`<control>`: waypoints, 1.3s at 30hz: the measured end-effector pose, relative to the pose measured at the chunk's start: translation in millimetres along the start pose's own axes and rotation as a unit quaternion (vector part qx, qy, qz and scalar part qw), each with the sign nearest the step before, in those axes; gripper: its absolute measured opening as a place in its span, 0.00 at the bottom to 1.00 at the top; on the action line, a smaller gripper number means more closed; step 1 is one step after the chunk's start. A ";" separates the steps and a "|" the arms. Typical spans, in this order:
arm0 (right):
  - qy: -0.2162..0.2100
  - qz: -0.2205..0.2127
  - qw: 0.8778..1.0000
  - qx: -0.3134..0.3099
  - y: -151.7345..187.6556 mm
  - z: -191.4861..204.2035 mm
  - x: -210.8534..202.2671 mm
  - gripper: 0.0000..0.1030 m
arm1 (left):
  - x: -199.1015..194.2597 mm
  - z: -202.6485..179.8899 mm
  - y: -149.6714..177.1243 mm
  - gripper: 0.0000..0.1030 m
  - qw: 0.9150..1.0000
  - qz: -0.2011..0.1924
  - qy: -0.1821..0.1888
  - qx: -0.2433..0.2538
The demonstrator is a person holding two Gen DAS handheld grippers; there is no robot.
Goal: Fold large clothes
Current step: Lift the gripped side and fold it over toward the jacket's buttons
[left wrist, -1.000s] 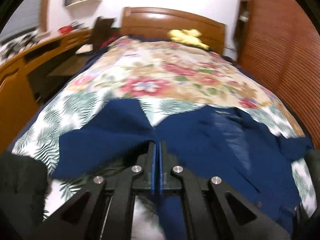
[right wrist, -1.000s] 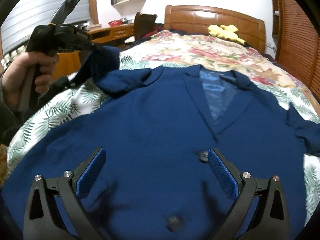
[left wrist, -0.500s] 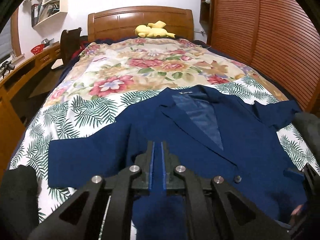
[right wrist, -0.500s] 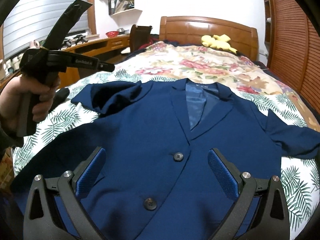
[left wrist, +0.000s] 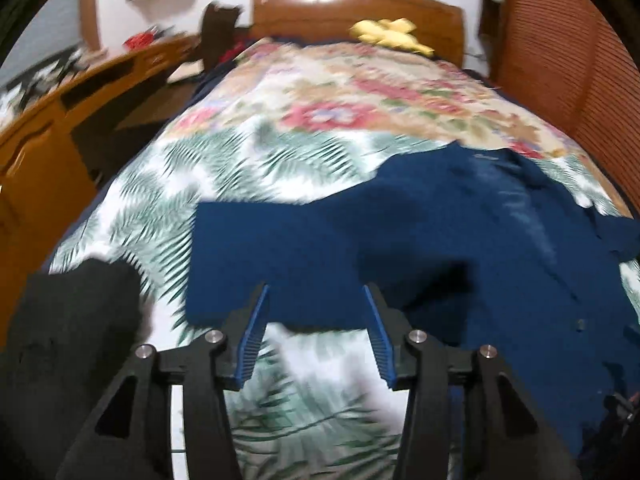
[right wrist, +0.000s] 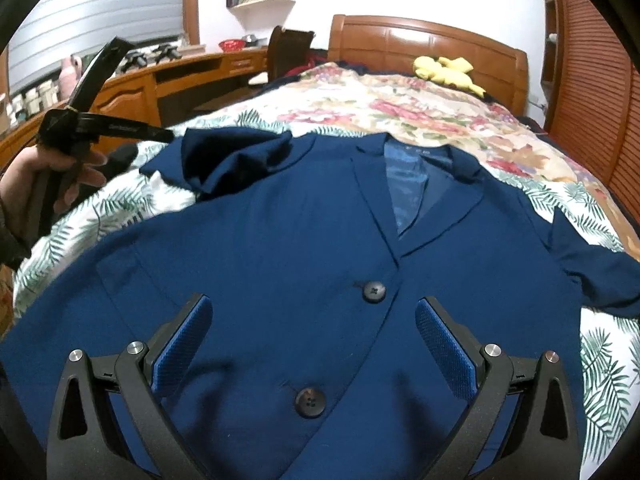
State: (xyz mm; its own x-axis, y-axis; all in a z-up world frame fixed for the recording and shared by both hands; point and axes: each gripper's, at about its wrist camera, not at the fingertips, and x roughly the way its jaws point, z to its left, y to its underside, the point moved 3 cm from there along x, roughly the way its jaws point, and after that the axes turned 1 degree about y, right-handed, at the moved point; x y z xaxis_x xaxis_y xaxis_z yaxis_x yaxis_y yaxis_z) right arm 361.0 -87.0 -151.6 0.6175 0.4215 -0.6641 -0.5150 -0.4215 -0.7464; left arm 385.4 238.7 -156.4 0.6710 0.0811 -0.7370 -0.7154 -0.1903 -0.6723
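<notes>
A navy blue jacket (right wrist: 304,240) lies face up on the bed, buttoned, collar toward the headboard; it also shows in the left wrist view (left wrist: 440,248). Its left sleeve (right wrist: 236,160) is bunched and folded in over the shoulder. The right sleeve (right wrist: 592,276) lies out to the right. My left gripper (left wrist: 316,320) is open and empty, just above the sleeve's near edge; it also shows in the right wrist view (right wrist: 164,135). My right gripper (right wrist: 312,344) is open and empty over the jacket's lower front, between the two buttons.
The bed has a floral and palm-leaf cover (left wrist: 320,120) and a wooden headboard (right wrist: 424,44). A yellow plush toy (right wrist: 444,70) lies near the pillows. A wooden desk (right wrist: 168,80) with a chair runs along the left. Slatted wardrobe doors (right wrist: 600,80) stand at right.
My left gripper has opened and let go of the sleeve, which now lies on the jacket's shoulder. The left view has swung left and is blurred. The right gripper has stayed open.
</notes>
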 end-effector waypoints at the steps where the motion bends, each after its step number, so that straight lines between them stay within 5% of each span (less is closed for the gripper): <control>1: 0.000 0.005 1.000 -0.001 1.5 1.1 3.8 1.00 | 4.5 10.1 4.8 0.45 1.000 0.006 -0.001 -0.012; 10: -0.001 0.017 1.000 -0.008 3.9 7.6 16.2 1.00 | 37.0 41.1 26.9 0.45 0.996 0.041 0.034 -0.072; 22: -0.008 0.025 1.000 -0.001 4.7 6.5 21.1 1.00 | 63.5 63.2 0.8 0.45 0.988 0.030 0.044 -0.148; 23: -0.008 0.025 1.000 -0.002 4.9 6.5 21.5 1.00 | 64.0 65.4 -1.3 0.37 0.988 0.027 0.037 -0.149; 29: -0.008 0.024 1.000 -0.002 5.2 6.8 21.4 1.00 | 51.2 62.1 -7.6 0.03 0.993 -0.008 0.005 -0.116; 39: -0.002 0.013 1.000 -0.008 3.6 5.2 13.6 1.00 | -14.8 0.9 -39.2 0.01 0.996 -0.083 0.012 -0.036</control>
State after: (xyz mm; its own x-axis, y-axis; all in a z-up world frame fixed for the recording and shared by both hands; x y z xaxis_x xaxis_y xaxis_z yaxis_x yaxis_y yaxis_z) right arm 364.5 -78.6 -163.5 0.6014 0.4127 -0.6841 -0.5221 -0.4452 -0.7275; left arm 403.3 245.9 -119.2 0.7841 0.0934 -0.6135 -0.5791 -0.2456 -0.7774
